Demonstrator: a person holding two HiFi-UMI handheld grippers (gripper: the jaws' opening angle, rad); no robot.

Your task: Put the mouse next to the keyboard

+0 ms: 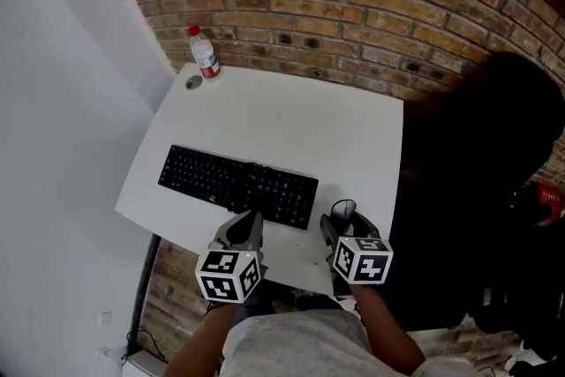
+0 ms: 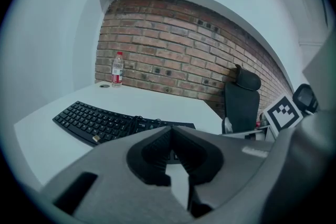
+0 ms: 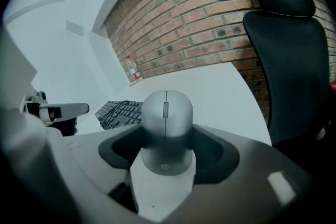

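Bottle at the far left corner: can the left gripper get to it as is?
Probably yes. The left gripper is empty, jaws together, and only the low keyboard lies between it and the bottle, easy to pass over. The jaws would have to open first.

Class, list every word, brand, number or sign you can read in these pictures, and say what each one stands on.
"hp": small round logo on the grey mouse, near its rear end, only just legible.
Bottle label: red, print too small to read.
Keyboard keys: legends too small to read.
Marker cubes: black-and-white square patterns, no words.
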